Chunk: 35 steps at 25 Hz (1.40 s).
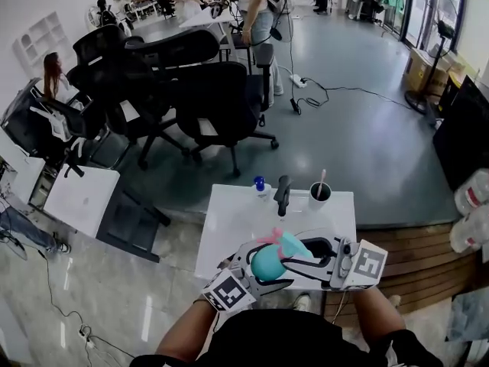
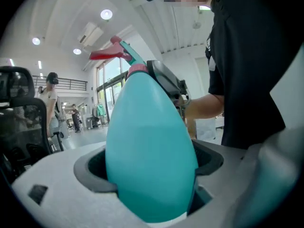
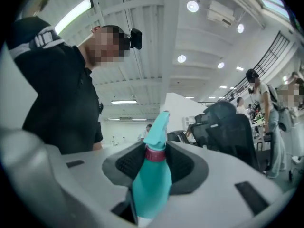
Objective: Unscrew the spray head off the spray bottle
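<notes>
Looks like a big open-plan office-slash-lab: black office chairs [image 1: 206, 90] bunch up past the white bench [image 1: 229, 220] ahead of the left tool [image 1: 269, 266], cables [image 1: 336, 89] trail over grey floor [image 1: 367, 144], and people [image 1: 260, 14] stand way beyond.

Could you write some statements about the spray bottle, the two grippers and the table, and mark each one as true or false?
1. The teal egg-shaped plastic spray bottle stands on the white table. False: both grippers hold it in the air above the table.
2. The left gripper is closed on the bottle's wide body. True.
3. The pink collar sits between the jaws of the right gripper. True.
4. The dark cup on the table is empty. False: a thin stick stands in it.
5. The teal spray head is already off. False: it sits on the bottle's neck.
</notes>
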Motion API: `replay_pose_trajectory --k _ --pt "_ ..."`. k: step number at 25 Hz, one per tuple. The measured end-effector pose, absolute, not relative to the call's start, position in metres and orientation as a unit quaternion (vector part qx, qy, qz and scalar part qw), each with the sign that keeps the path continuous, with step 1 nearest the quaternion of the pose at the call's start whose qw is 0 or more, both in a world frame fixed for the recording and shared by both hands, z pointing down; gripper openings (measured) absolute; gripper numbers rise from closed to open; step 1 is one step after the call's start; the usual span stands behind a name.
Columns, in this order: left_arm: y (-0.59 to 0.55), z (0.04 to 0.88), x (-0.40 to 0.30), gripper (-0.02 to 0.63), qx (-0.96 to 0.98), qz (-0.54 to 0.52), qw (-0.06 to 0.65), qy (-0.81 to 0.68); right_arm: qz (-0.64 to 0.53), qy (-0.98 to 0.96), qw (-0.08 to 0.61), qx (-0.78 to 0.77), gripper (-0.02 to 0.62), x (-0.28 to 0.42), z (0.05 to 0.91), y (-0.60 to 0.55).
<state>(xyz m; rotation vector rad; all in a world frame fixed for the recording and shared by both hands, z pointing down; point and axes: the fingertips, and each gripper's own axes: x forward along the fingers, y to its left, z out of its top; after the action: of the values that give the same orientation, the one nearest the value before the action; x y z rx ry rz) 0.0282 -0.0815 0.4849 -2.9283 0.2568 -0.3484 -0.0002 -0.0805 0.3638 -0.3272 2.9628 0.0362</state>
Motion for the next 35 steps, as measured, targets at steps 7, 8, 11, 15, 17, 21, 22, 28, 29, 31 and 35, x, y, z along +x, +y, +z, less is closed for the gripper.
replay_pose_trajectory --k 7,8,11,15,17,21,22,28,29,31,35 --pt "-0.119 0.485 0.005 0.472 -0.978 -0.089 0.041 0.186 -0.038 0.964 0.107 -0.242 0.210 0.007 0.380 -0.112" --pt "-0.124 0.486 0.002 0.472 -0.975 -0.089 0.041 0.198 -0.045 0.961 0.111 -0.251 0.209 0.008 0.381 -0.112" --pt "-0.134 0.488 -0.004 0.472 -0.966 -0.100 0.052 0.234 -0.050 0.954 0.106 -0.276 0.193 0.009 0.382 -0.113" --pt "-0.143 0.489 -0.006 0.472 -0.952 -0.112 0.072 0.277 -0.031 0.954 0.076 -0.289 0.179 -0.002 0.381 -0.115" --pt "-0.142 0.487 -0.003 0.472 -0.949 -0.112 0.080 0.283 -0.035 0.951 0.072 -0.299 0.179 -0.006 0.379 -0.119" --pt "-0.138 0.490 0.005 0.472 -0.945 -0.119 0.095 0.291 -0.069 0.941 0.083 -0.320 0.181 -0.009 0.374 -0.124" --pt "-0.137 0.491 0.007 0.472 -0.943 -0.122 0.100 0.293 -0.072 0.940 0.083 -0.324 0.179 -0.010 0.372 -0.124" --pt "-0.135 0.491 0.009 0.472 -0.937 -0.133 0.117 0.300 -0.074 0.935 0.080 -0.338 0.161 -0.010 0.368 -0.123" --pt "-0.134 0.491 0.008 0.472 -0.937 -0.136 0.118 0.300 -0.077 0.935 0.082 -0.336 0.160 -0.009 0.369 -0.123" --pt "-0.134 0.491 0.008 0.472 -0.936 -0.139 0.122 0.300 -0.077 0.937 0.081 -0.331 0.152 -0.008 0.368 -0.122" --pt "-0.129 0.492 0.009 0.472 -0.942 -0.137 0.117 0.285 -0.065 0.946 0.072 -0.309 0.141 -0.009 0.367 -0.120"
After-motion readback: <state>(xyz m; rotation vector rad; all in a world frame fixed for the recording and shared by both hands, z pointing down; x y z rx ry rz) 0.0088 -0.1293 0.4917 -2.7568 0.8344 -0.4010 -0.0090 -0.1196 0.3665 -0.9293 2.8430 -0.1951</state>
